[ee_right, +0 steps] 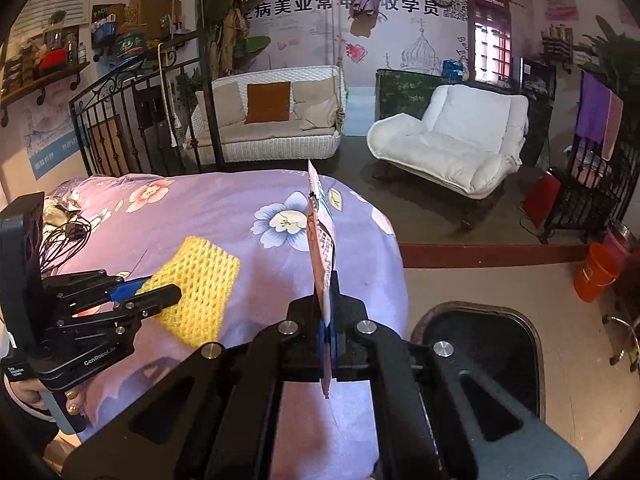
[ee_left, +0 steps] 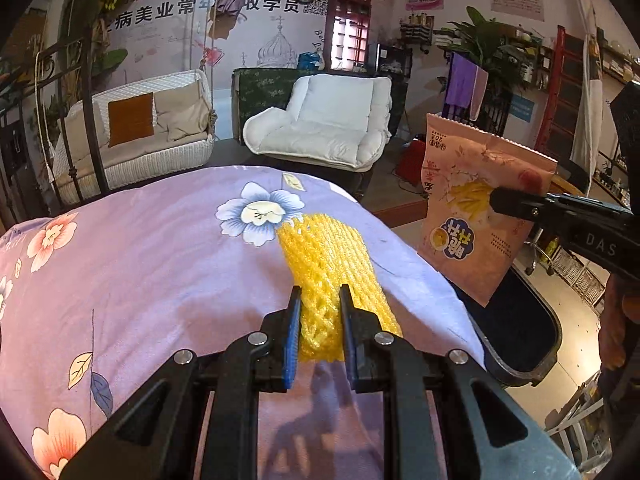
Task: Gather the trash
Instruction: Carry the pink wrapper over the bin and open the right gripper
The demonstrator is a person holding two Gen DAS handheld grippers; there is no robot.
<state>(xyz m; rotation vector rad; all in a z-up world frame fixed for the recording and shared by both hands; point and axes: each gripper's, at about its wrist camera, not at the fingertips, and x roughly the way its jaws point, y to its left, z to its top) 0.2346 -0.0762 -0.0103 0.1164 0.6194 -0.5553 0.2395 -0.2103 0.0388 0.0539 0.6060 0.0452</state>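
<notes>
The left tongs (ee_left: 320, 300) are closed on one end of a yellow foam fruit net (ee_left: 332, 264), lifted just above the purple flowered bedspread (ee_left: 140, 272), while the right tongs (ee_right: 329, 280) are clamped tight on a pink snack bag (ee_left: 476, 208) that stands upright and edge-on between their pads, out past the bed's corner. Below the bag, on the floor beside the bed, sits a dark open bin (ee_right: 492, 344). Farther off stand a white cushioned armchair (ee_right: 452, 140), a wicker swing seat (ee_right: 272, 120) with an orange cushion, and an orange bucket (ee_right: 596, 272) at the right.
</notes>
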